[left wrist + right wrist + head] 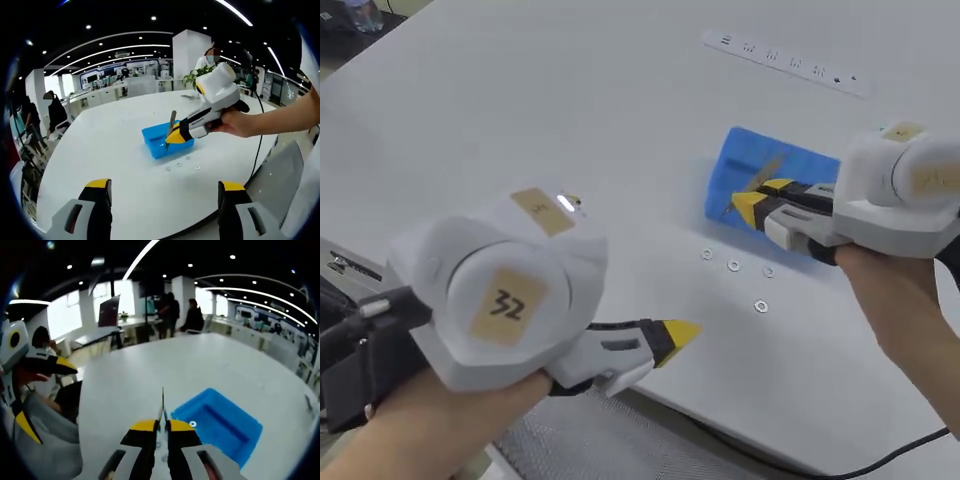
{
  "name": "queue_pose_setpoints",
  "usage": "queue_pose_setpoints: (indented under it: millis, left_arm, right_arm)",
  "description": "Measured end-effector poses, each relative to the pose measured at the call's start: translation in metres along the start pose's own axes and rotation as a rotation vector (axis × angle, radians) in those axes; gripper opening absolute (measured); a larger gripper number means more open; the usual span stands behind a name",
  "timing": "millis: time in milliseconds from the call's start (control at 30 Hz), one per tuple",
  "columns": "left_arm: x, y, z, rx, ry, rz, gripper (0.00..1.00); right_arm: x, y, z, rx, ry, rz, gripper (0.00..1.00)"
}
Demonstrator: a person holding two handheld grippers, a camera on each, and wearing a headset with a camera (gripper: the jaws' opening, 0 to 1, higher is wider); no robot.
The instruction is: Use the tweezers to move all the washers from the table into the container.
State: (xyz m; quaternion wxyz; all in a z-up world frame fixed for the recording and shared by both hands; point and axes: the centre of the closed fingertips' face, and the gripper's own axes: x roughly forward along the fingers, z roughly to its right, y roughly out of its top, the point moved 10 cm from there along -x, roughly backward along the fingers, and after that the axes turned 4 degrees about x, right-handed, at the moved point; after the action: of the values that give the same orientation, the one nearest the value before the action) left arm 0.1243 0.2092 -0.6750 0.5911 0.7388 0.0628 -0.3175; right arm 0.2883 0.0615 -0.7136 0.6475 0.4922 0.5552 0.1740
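Note:
Three steel washers (734, 265) lie in a row on the white table, with one more washer (761, 306) nearer me; they show as washers (179, 164) in the left gripper view too. Just behind them sits the blue container (790, 165) (155, 136) (225, 427), with one small ring (192, 424) by its near corner. My right gripper (748, 206) (174, 136) (162, 426) hovers over the container's near edge, shut on thin metal tweezers (768, 168) (170, 125) (162, 402). My left gripper (672, 337) (164, 187) is held low at the table's front edge, jaws wide apart and holding nothing.
A white power strip (785, 62) lies at the back of the table. A black cable (880, 462) trails off the front right edge. People and desks stand in the office behind the table (125, 125).

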Motion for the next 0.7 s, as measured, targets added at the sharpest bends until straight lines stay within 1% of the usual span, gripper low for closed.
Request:
queue_pose_setpoints:
  millis: [167, 267, 333, 467, 533, 700]
  left_arm:
    - [0.0, -0.001, 0.0, -0.006, -0.001, -0.002, 0.9]
    - [0.001, -0.002, -0.001, -0.005, 0.0, -0.005, 0.9]
    - [0.001, -0.002, -0.001, -0.004, 0.001, -0.007, 0.89]
    - [0.0, -0.003, -0.001, -0.009, -0.001, -0.008, 0.89]
    - [0.0, -0.003, -0.001, -0.007, 0.0, -0.011, 0.89]
    - [0.0, -0.004, -0.001, -0.005, -0.001, -0.014, 0.89]
  right_arm:
    - [0.002, -0.008, -0.005, 0.01, 0.01, -0.014, 0.04]
    - [0.006, -0.013, -0.006, 0.001, 0.008, -0.037, 0.04]
    - [0.009, -0.018, -0.003, -0.006, 0.008, -0.056, 0.04]
    - [0.013, -0.024, -0.003, -0.004, 0.009, -0.075, 0.04]
    - [0.014, -0.026, -0.004, -0.008, 0.01, -0.082, 0.04]
    - [0.017, -0.027, 0.002, -0.01, 0.015, -0.086, 0.04]
